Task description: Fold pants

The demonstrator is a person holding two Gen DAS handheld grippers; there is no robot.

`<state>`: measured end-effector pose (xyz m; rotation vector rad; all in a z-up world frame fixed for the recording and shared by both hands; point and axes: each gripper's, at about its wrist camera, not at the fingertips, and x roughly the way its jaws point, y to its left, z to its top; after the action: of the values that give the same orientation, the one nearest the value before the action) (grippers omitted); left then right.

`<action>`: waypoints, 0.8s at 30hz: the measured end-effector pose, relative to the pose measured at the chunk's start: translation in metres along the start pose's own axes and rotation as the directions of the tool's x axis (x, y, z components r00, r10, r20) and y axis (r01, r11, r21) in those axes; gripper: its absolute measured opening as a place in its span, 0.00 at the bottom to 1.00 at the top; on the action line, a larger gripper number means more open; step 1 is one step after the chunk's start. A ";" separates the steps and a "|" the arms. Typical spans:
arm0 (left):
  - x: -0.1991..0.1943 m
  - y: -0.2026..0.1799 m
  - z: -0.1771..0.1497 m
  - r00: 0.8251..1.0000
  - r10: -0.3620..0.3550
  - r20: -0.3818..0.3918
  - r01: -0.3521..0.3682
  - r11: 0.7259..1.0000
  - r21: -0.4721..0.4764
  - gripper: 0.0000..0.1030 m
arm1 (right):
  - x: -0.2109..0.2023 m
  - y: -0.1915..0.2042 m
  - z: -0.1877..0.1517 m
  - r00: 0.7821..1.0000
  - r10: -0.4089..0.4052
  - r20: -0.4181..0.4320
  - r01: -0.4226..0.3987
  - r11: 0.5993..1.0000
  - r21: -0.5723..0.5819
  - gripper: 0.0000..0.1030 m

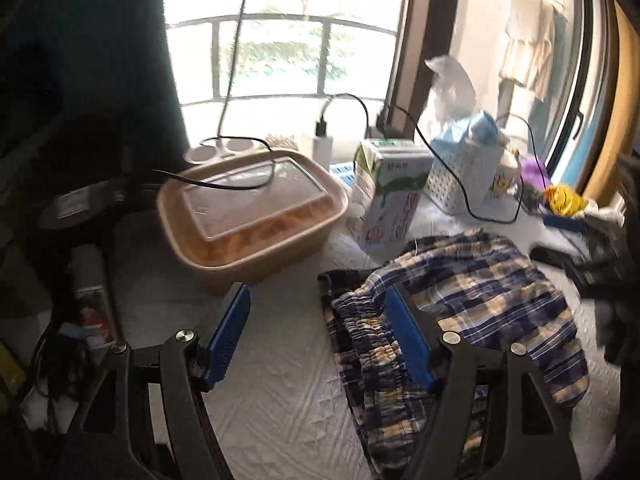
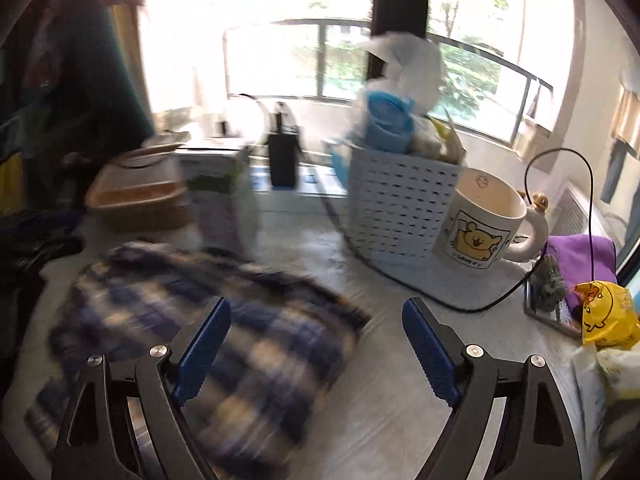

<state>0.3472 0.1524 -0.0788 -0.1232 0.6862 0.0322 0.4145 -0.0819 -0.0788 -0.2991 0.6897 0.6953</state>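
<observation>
The pants (image 1: 472, 304) are blue, navy and cream plaid, lying bunched and partly folded on the white textured table cover (image 1: 280, 400); the elastic waistband faces the left gripper. My left gripper (image 1: 316, 308) is open and empty, its right finger over the waistband edge, its left finger over bare cover. In the right wrist view the pants (image 2: 224, 320) lie blurred at lower left. My right gripper (image 2: 316, 316) is open and empty, its left finger above the pants' right edge.
A tan lidded food container (image 1: 248, 212), a milk carton (image 1: 392, 196), a white perforated basket (image 2: 400, 204), a bear mug (image 2: 484, 224), black cables (image 2: 560, 216), a yellow packet (image 2: 608, 312) and purple cloth (image 2: 580, 252) crowd the table's far side by the window.
</observation>
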 end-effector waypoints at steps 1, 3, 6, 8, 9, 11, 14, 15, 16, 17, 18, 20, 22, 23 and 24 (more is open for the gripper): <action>-0.002 0.000 -0.002 1.000 -0.004 0.000 0.004 1.000 -0.003 0.69 | -0.003 0.007 -0.005 1.000 0.016 -0.008 -0.017 1.000 -0.008 0.86; -0.004 -0.007 -0.007 0.999 -0.037 -0.024 0.037 0.999 0.001 0.69 | -0.010 0.018 -0.015 0.999 0.042 -0.027 -0.043 0.999 -0.030 0.86; -0.002 -0.031 -0.026 0.992 -0.096 -0.079 0.101 0.993 0.059 0.69 | -0.009 0.033 -0.033 0.997 0.039 -0.066 -0.043 0.997 -0.063 0.86; 0.004 -0.046 -0.041 0.987 -0.103 -0.125 0.115 0.989 0.097 0.69 | -0.005 0.038 -0.050 0.994 0.020 -0.104 -0.029 0.996 -0.079 0.86; 0.009 -0.050 -0.047 0.984 -0.097 -0.149 0.113 0.988 0.105 0.69 | -0.001 0.039 -0.058 0.992 0.006 -0.123 -0.017 0.996 -0.085 0.86; 0.018 -0.054 -0.058 0.979 -0.092 -0.184 0.113 0.988 0.107 0.69 | 0.001 0.037 -0.075 0.988 -0.031 -0.153 0.017 0.995 -0.099 0.86; 0.022 -0.053 -0.068 0.979 -0.080 -0.188 0.101 0.990 0.103 0.69 | -0.009 0.028 -0.095 0.985 -0.040 -0.168 0.029 0.997 -0.068 0.86; 0.019 -0.053 -0.068 0.980 -0.081 -0.184 0.099 0.991 0.094 0.69 | -0.014 0.023 -0.099 0.985 -0.039 -0.166 0.032 0.998 -0.049 0.86; 0.015 -0.053 -0.067 0.982 -0.079 -0.174 0.096 0.991 0.094 0.69 | -0.022 0.017 -0.102 0.986 -0.045 -0.158 0.041 0.999 -0.029 0.86; 0.009 -0.053 -0.067 0.983 -0.077 -0.164 0.094 0.991 0.098 0.69 | -0.030 0.011 -0.104 0.988 -0.052 -0.144 0.051 0.999 -0.013 0.86; 0.003 -0.054 -0.067 0.986 -0.076 -0.151 0.092 0.990 0.103 0.69 | -0.036 0.007 -0.105 0.990 -0.058 -0.131 0.058 0.998 0.000 0.86; -0.013 -0.056 -0.067 0.989 -0.082 -0.121 0.096 0.989 0.109 0.69 | -0.056 0.002 -0.106 0.993 -0.063 -0.098 0.065 0.998 0.018 0.86; -0.027 -0.060 -0.070 0.991 -0.086 -0.102 0.098 0.989 0.115 0.69 | -0.075 0.000 -0.110 0.995 -0.072 -0.070 0.073 0.997 0.018 0.86; -0.034 -0.062 -0.072 0.991 -0.095 -0.094 0.106 0.988 0.117 0.69 | -0.082 0.000 -0.114 0.995 -0.072 -0.066 0.073 0.997 0.014 0.86; -0.039 -0.065 -0.075 0.990 -0.103 -0.094 0.114 0.987 0.117 0.69 | -0.087 0.002 -0.117 0.995 -0.068 -0.066 0.069 0.998 0.008 0.85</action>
<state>0.2742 0.0794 -0.1047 -0.0444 0.7662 -0.1205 0.3077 -0.1778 -0.1074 -0.3362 0.7421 0.6187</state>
